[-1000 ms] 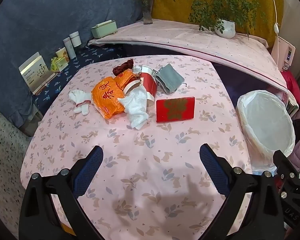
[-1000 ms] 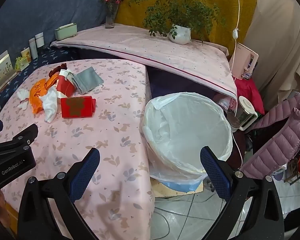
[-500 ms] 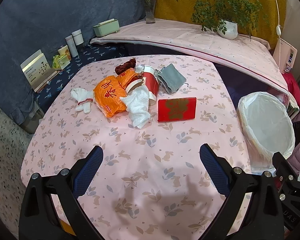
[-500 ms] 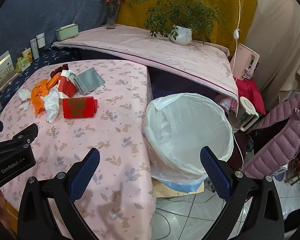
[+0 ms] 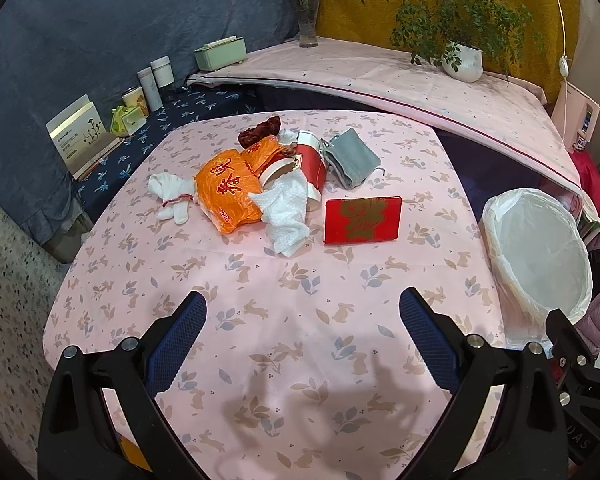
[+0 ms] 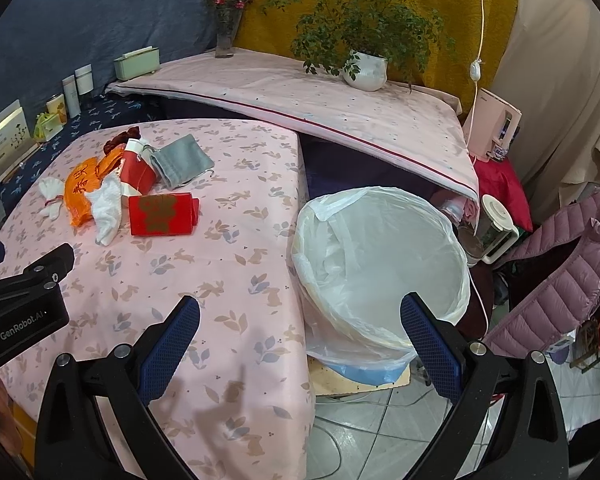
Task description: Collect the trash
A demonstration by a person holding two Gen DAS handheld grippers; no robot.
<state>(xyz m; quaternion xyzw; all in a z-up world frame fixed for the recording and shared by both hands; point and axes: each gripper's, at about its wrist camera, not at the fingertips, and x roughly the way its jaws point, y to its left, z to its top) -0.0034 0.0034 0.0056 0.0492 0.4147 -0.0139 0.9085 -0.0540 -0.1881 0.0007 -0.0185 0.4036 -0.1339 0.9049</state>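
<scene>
A pile of trash lies on the pink tablecloth (image 5: 300, 320): an orange plastic bag (image 5: 226, 190), a white crumpled tissue (image 5: 286, 212), a red paper cup (image 5: 310, 168) on its side, a red flat packet (image 5: 362, 220), a grey cloth pouch (image 5: 352, 158) and a white glove (image 5: 170, 196). The pile also shows in the right wrist view (image 6: 140, 192). A bin lined with a white bag (image 6: 380, 264) stands right of the table. My left gripper (image 5: 302, 332) is open and empty over the near table. My right gripper (image 6: 300, 334) is open and empty near the bin's rim.
A dark red scrunchie (image 5: 260, 132) lies behind the pile. A side shelf holds a card box (image 5: 82, 136), jars and a green box (image 5: 220, 54). A potted plant (image 5: 462, 62) and a vase (image 5: 308, 28) stand on the back ledge. A pink jacket (image 6: 560, 272) hangs at right.
Both grippers have drifted slightly back and up; the pile sits a little farther away in view. Jaws stay open and empty.
</scene>
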